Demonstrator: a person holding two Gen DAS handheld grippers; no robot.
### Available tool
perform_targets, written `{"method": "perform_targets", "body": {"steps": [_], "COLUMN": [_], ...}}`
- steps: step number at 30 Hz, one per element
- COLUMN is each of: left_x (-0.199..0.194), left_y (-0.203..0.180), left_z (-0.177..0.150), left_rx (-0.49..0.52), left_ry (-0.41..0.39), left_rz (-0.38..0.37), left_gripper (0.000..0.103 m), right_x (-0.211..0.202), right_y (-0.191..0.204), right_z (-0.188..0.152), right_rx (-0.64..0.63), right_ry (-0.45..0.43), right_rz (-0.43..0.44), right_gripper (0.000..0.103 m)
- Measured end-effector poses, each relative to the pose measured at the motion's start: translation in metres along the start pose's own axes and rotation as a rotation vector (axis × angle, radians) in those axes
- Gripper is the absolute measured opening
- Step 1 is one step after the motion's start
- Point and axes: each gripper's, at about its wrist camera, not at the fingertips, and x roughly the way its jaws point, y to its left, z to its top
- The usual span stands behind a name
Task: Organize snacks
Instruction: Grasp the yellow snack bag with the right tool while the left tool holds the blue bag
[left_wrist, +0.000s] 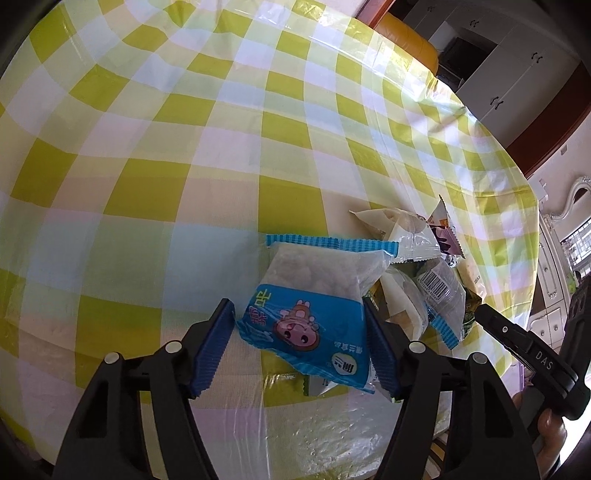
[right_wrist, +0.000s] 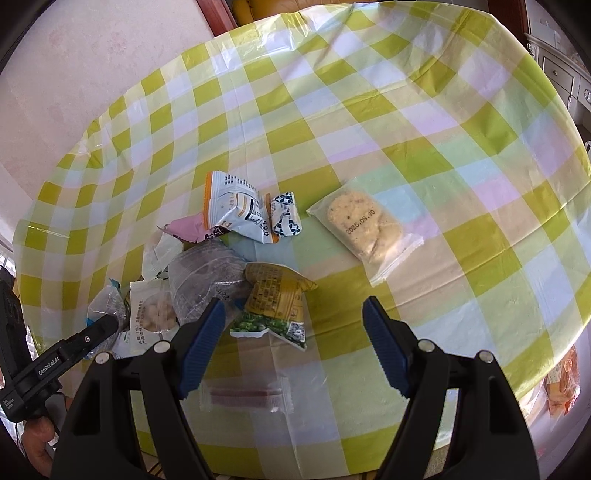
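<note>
Your left gripper (left_wrist: 299, 343) has its blue pads pressed against both sides of a blue cartoon snack packet (left_wrist: 314, 314), jaws narrowed to the packet's width; the packet's clear upper half and crimped blue edge point toward 12 o'clock in the left wrist view. Just beyond it, at about 2 o'clock, lies the heap of other snacks (left_wrist: 417, 266), with a barcode packet (left_wrist: 439, 291) on top, all on the green-checked tablecloth (left_wrist: 184, 147).

Your right gripper (right_wrist: 291, 347) stands wide open and holds nothing. Between its fingers, toward 11 o'clock, a yellow-green packet (right_wrist: 275, 302) lies close to the left pad, though you cannot tell whether it touches. A clear packet of pale biscuits (right_wrist: 364, 229) rests apart at 1 o'clock. A white-and-orange packet (right_wrist: 236, 206) and a small dark-patterned packet (right_wrist: 285, 219) lie side by side near 12 o'clock. A clear sachet with a red strip (right_wrist: 245, 398) lies low between the fingers, at 7 o'clock. An orange packet (right_wrist: 563, 384) shows off the table edge at 4 o'clock.
</note>
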Motion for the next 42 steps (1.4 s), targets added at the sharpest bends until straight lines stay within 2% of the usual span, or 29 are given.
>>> {"method": "perform_targets", "body": {"steps": [5,8,14,18,20,30,42], "left_x": [-0.003,-0.005,-0.006,-0.006,-0.009,-0.02,-0.04], "left_y": [0.002,0.001,0.002,0.002,0.003,0.005,0.003], "left_z": [-0.002,-0.002,-0.002,-0.003,-0.003,-0.003,-0.006], "left_rx": [-0.003,0.0,0.001,0.003,0.002,-0.011,-0.029], "left_ry": [-0.021,-0.031,-0.04,-0.044,-0.055,-0.109,-0.169], "left_rz": [-0.012,-0.016,-0.016,-0.014,-0.012,0.0,0.049], "left_gripper": [0.059,0.056,0.054,0.053,0.053,0.052,0.052], "right_x": [0.007,0.011,0.015,0.02,0.021,0.006,-0.016], "right_y": [0.002,0.003,0.005,0.008,0.009,0.009,0.0], "right_z": [0.001,0.001,0.002,0.001,0.001,-0.007,-0.018], "right_rx": [-0.005,-0.011,-0.016,-0.03,-0.036,-0.051,-0.05], "right_ry": [0.014,0.025,0.041,0.057,0.059,0.031,0.014], "right_rz": [-0.008,-0.013,-0.003,0.016,0.02,0.026,0.033], "right_gripper": [0.076,0.068,0.06,0.041,0.037,0.033,0.032]}}
